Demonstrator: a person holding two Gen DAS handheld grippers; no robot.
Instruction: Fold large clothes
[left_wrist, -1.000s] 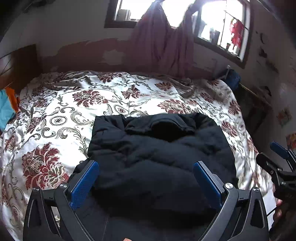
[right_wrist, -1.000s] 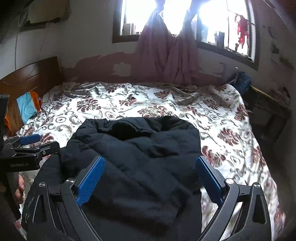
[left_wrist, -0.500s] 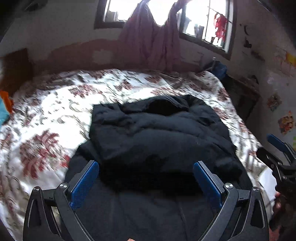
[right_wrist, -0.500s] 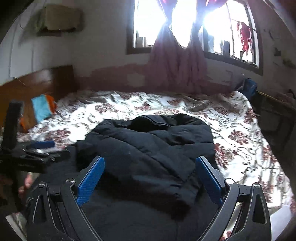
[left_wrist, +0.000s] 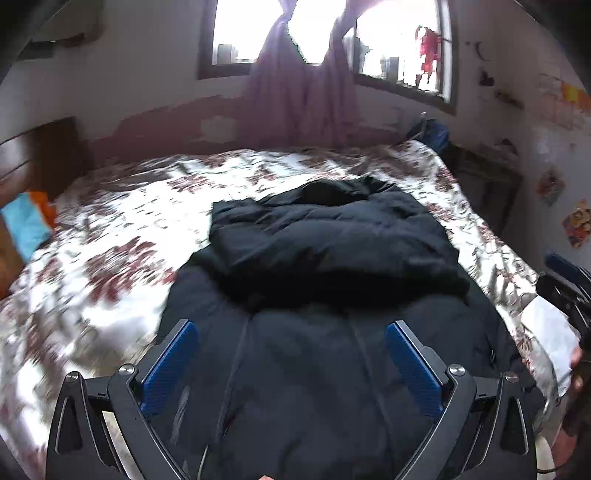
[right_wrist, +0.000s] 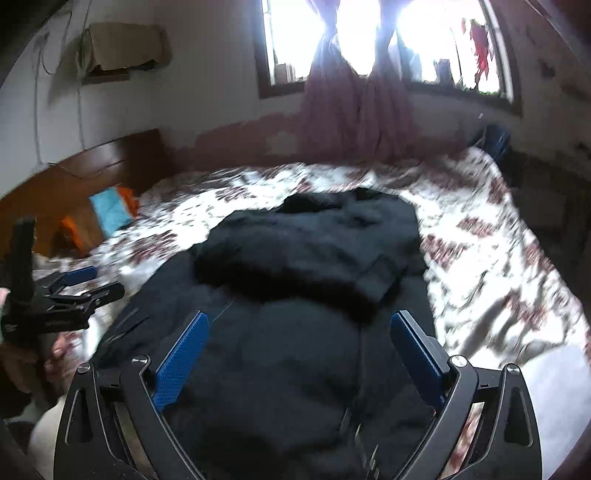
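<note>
Both tongs, left (left_wrist: 291, 343) and right (right_wrist: 299, 336), gape wide, holding nothing.

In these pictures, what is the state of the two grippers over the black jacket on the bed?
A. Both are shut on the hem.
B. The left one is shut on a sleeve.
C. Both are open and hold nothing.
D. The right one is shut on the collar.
C: the left gripper and the right gripper both show jaws spread wide above the black jacket, with no fabric between them.

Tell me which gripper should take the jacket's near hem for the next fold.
Neither is clearly better. The left gripper and right gripper both hang open above the near half of the black jacket, holding nothing. The hem runs the jacket's whole width, so probably both: left takes its own corner, right the other.
</note>
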